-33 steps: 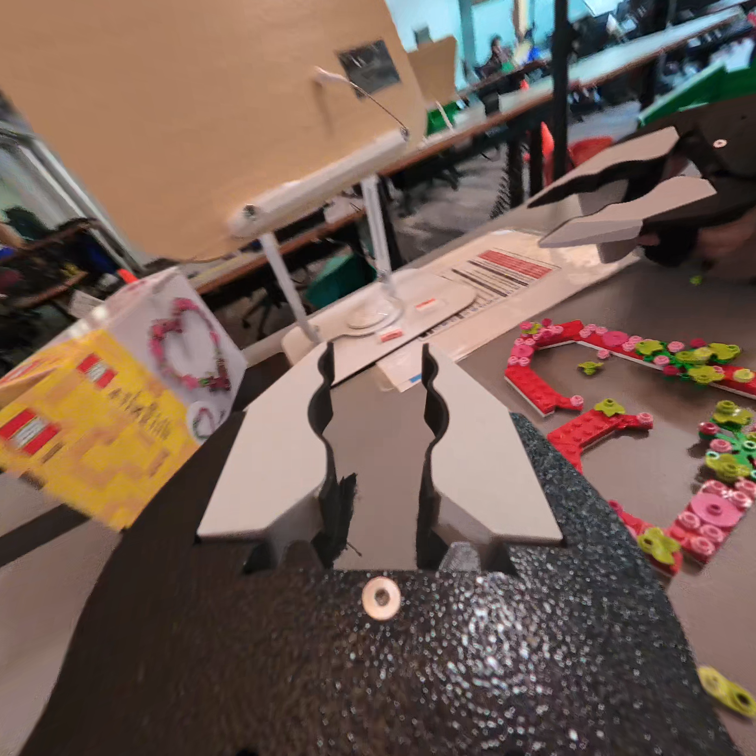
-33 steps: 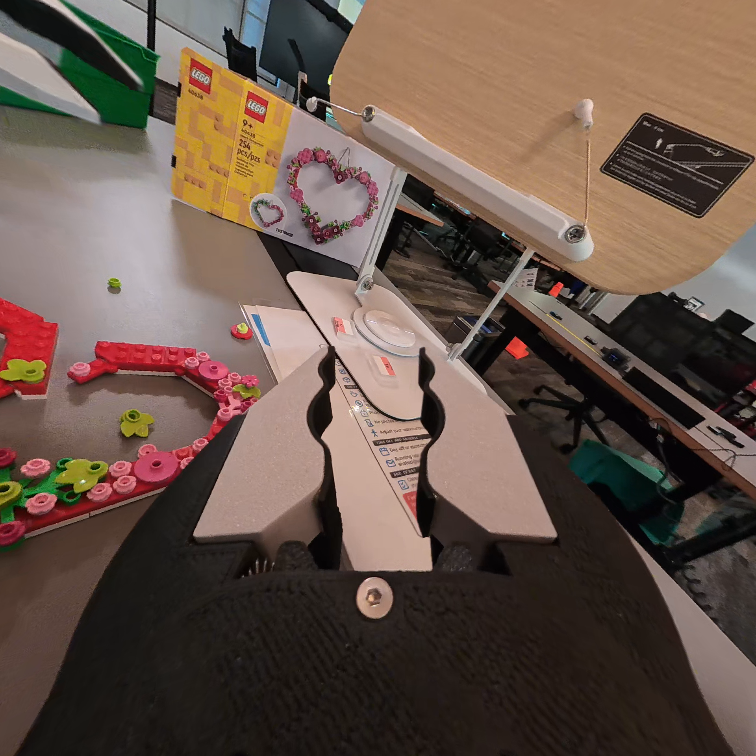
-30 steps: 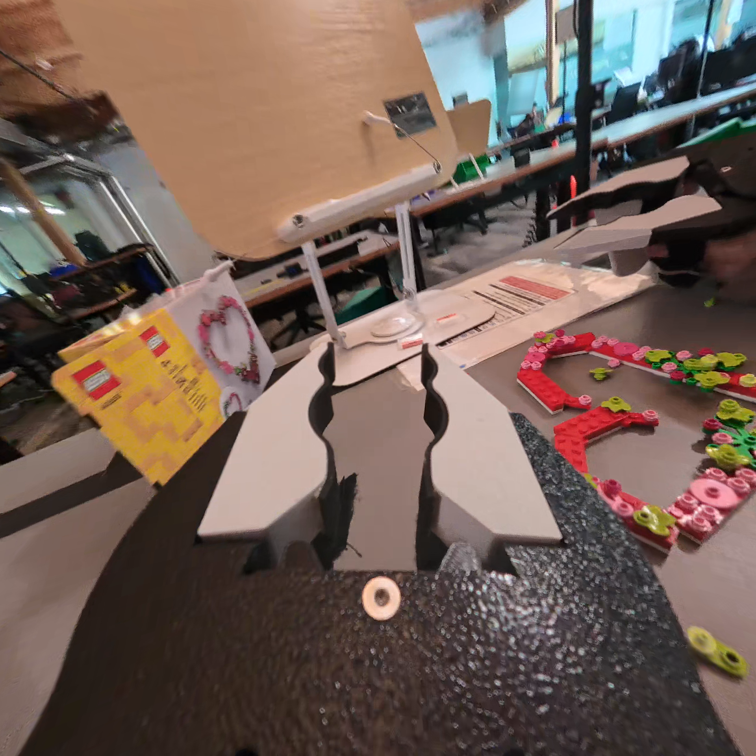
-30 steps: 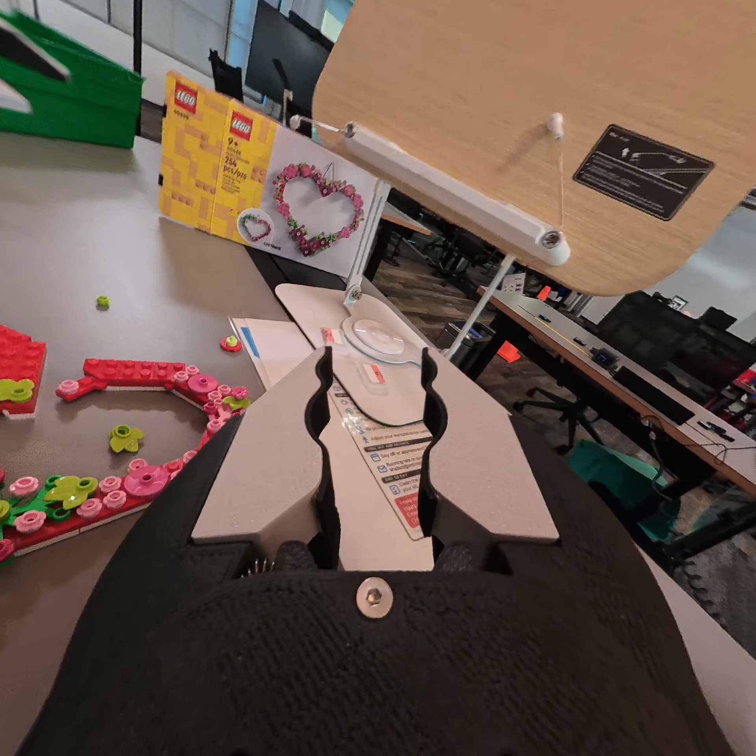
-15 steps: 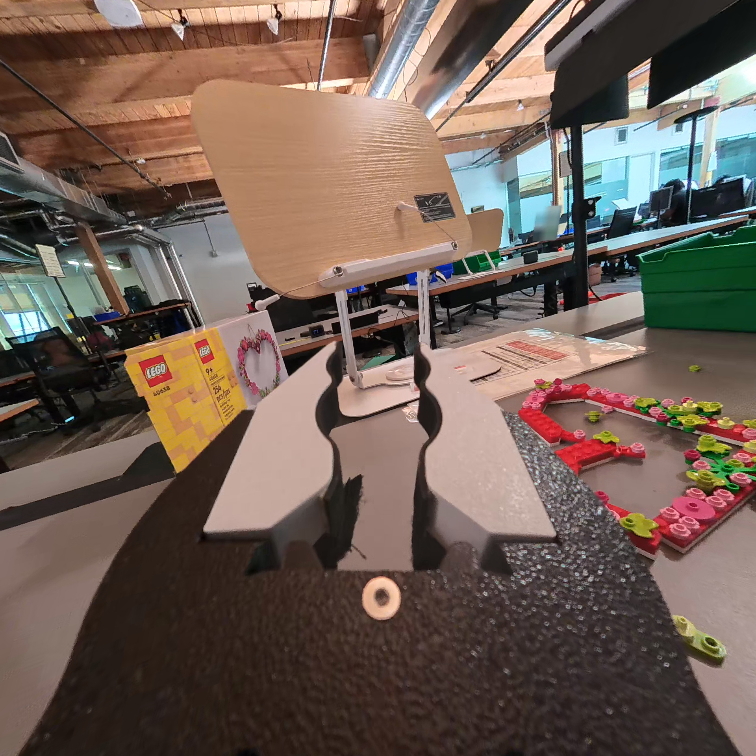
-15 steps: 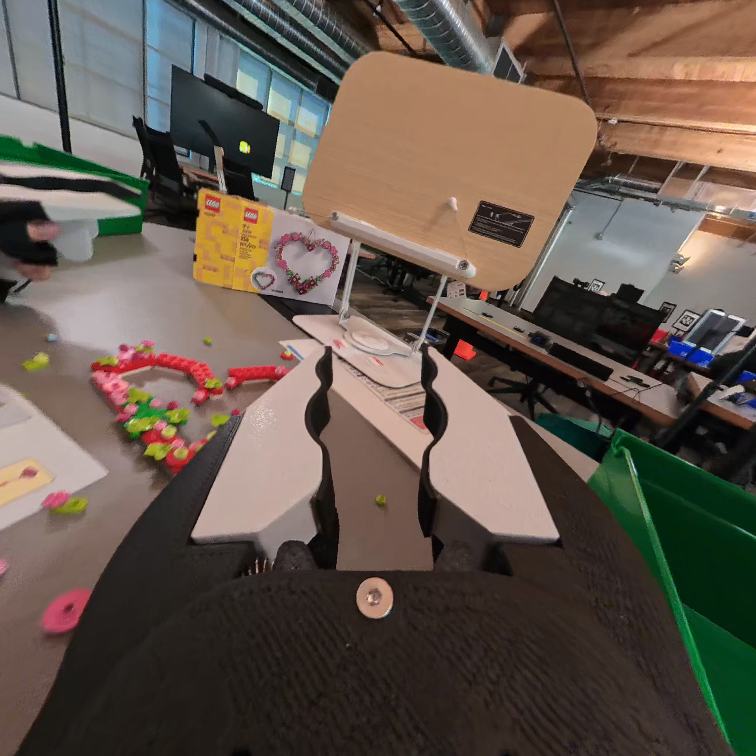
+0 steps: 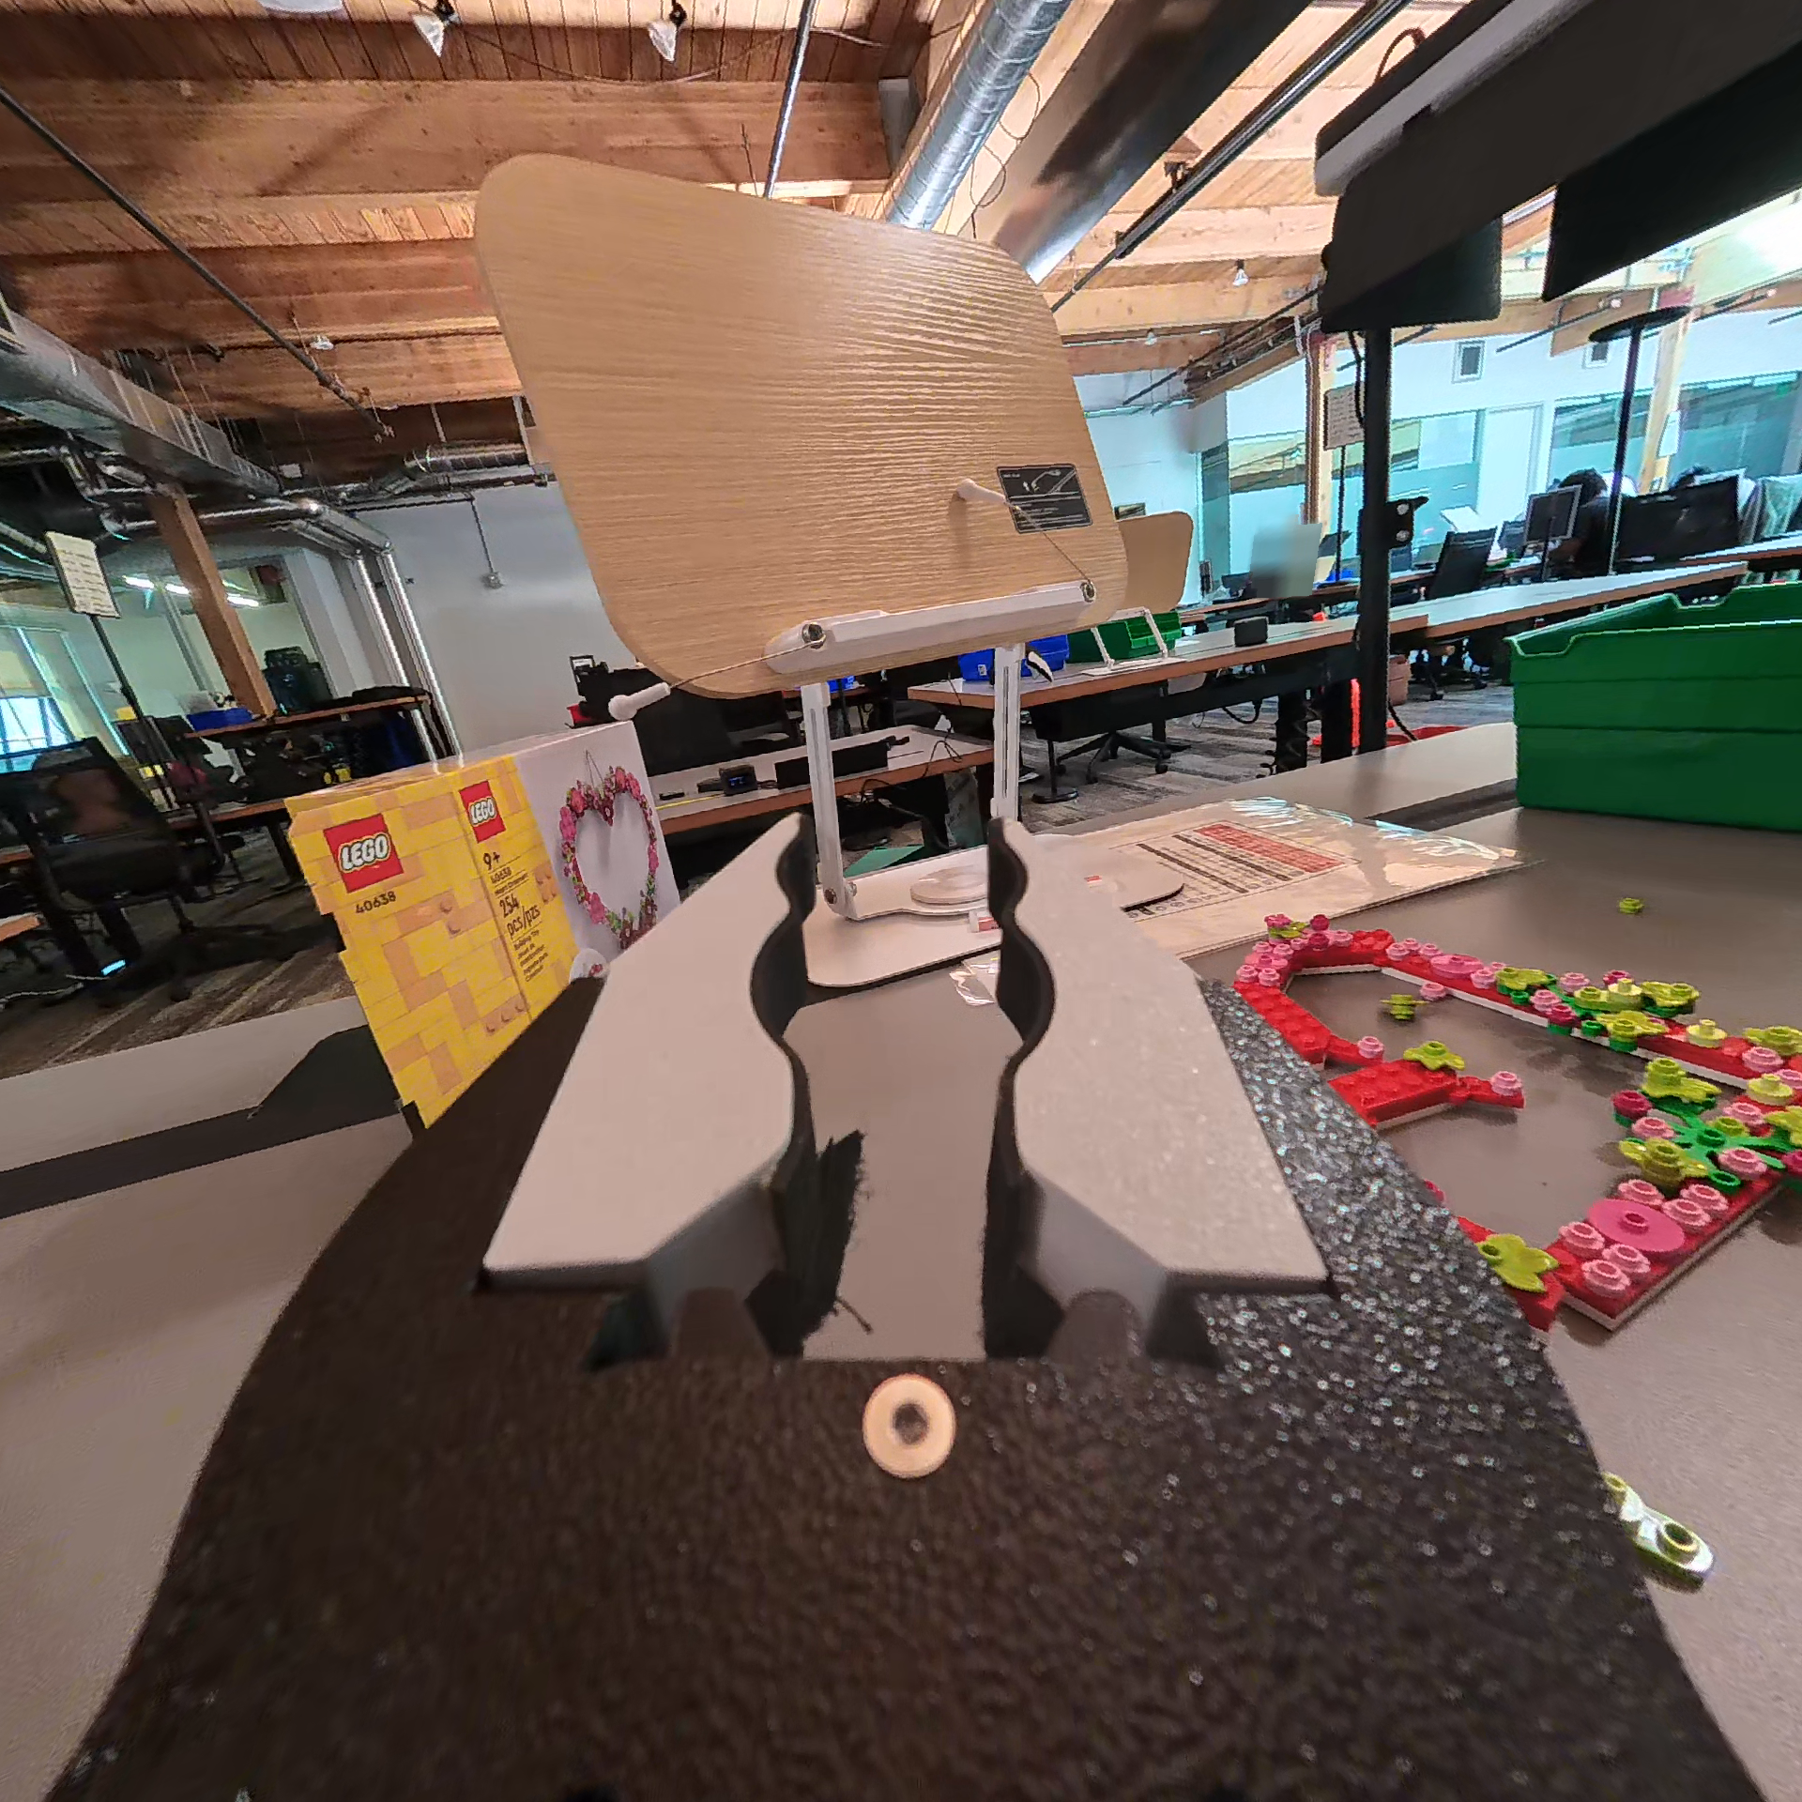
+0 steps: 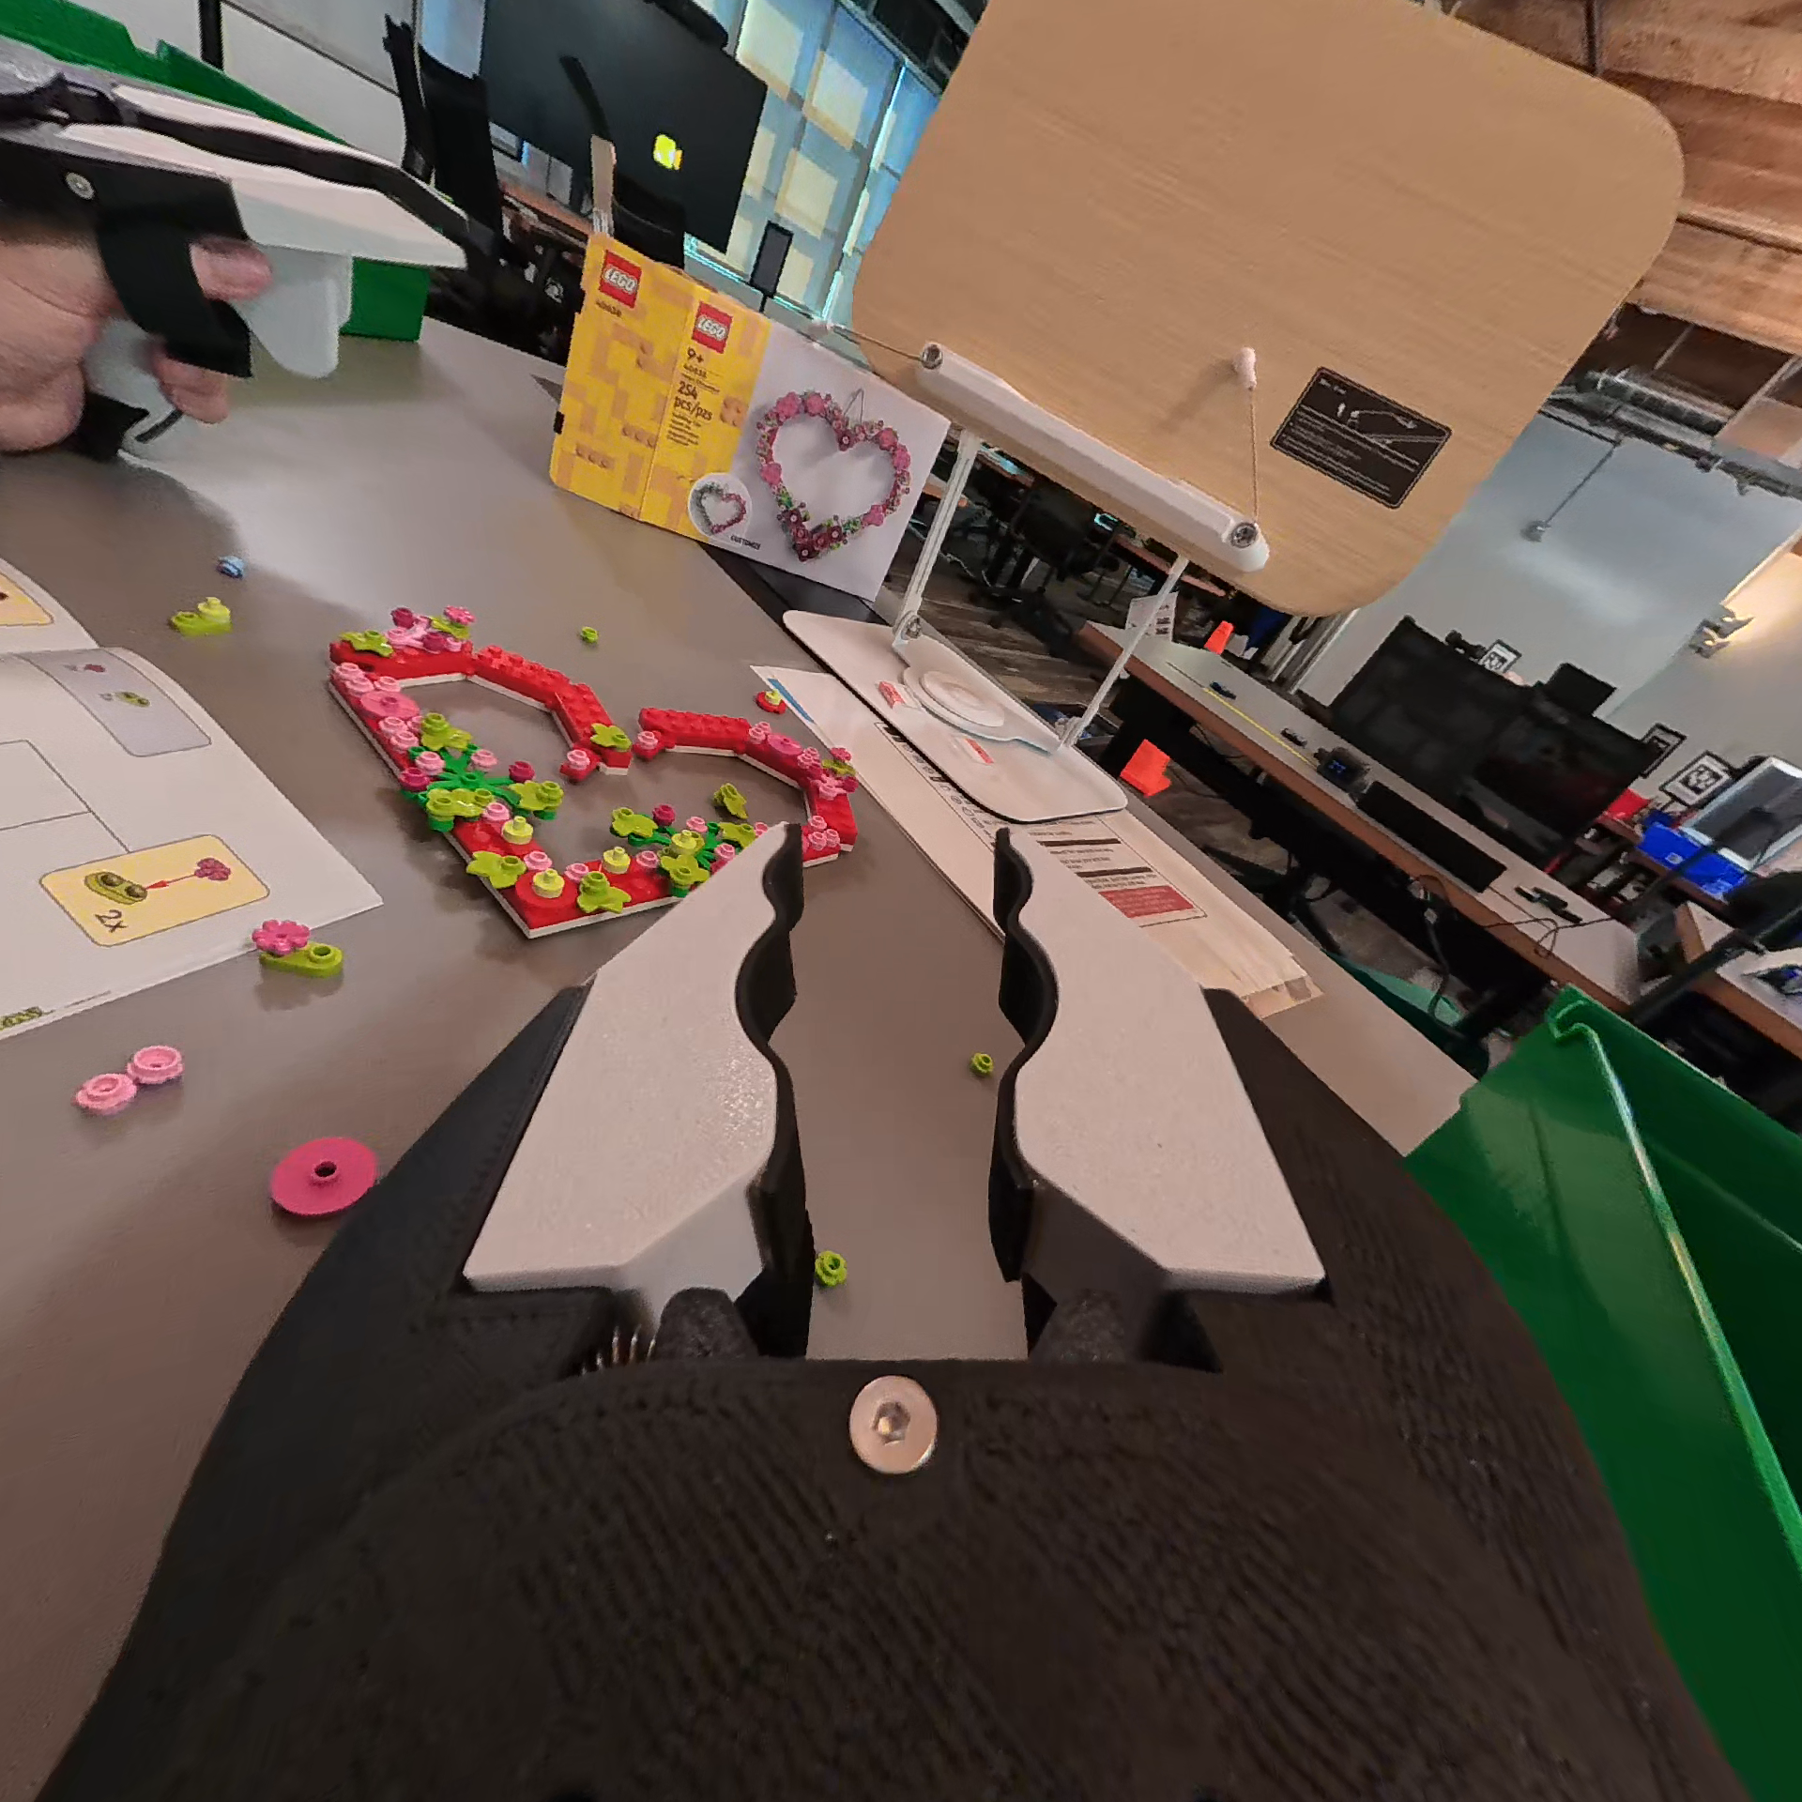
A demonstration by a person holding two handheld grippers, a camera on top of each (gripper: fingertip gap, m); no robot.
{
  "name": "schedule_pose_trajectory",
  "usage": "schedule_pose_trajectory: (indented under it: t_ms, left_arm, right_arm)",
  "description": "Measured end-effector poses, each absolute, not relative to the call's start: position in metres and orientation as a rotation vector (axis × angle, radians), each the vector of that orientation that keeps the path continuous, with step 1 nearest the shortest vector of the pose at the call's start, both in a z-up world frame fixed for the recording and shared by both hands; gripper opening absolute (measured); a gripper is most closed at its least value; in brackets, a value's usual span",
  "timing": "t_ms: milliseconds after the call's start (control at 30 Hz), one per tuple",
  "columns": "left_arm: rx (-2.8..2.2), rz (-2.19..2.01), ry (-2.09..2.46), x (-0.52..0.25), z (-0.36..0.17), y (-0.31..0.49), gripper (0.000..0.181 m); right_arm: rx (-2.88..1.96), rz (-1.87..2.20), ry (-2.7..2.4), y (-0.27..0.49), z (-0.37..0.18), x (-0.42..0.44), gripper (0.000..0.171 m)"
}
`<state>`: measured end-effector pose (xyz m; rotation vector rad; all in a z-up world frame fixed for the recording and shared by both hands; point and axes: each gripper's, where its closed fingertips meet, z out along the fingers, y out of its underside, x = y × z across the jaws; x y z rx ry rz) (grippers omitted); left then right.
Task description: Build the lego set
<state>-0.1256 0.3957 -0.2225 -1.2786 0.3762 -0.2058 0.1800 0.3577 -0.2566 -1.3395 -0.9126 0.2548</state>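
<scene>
left gripper (image 7: 897, 878): we see its grey fingers spread with nothing between them, held above the grey table (image 7: 146, 1365); in the right wrist view it sits far left, gripped by a hand (image 8: 58, 332).
instruction booklet (image 8: 146, 829): white pages lie open flat at the left, we judge so the current step can be read while working.
loose pieces: a round magenta plate (image 8: 324, 1176), two pale pink round studs (image 8: 132, 1077) and a lime plate carrying a pink flower (image 8: 297, 951) lie scattered near the booklet, apart from the model, probably waiting to be fitted.
heart model (image 8: 585, 770): the red brick heart frame with pink flowers and lime leaves lies flat mid-table, touched by neither gripper; one lobe looks sparsely decorated, so we judge the build unfinished.
yellow set box (image 8: 673, 410): it stands upright behind the model, its picture side facing us, likely for reference.
wooden book stand (image 8: 1268, 293): tilted on a white base, it holds nothing we can see.
right gripper (image 8: 897, 858): its fingers are spread and empty, poised just beside the model's near edge.
green bin (image 8: 1658, 1268): it sits at the right table edge.
</scene>
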Motion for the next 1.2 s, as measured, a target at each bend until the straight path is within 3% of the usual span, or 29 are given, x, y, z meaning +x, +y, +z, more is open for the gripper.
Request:
schedule_pose_trajectory:
  t_ms: [567,867,1200]
  left_arm:
    - [-1.283,-0.215,0.393,-0.122,-0.224,0.396,0.034]
    - [-1.286,-0.204,0.411,-0.119,-0.225,0.397,0.033]
    - [-1.285,-0.237,0.405,-0.119,-0.225,0.398,0.033]
  right_arm:
    - [-1.395,0.312,-0.929,0.36,-0.265,0.177,0.035]
    - [-1.609,0.414,-1.025,0.396,-0.274,0.134,0.035]
    - [-1.474,0.311,-0.984,0.394,-0.272,0.131,0.029]
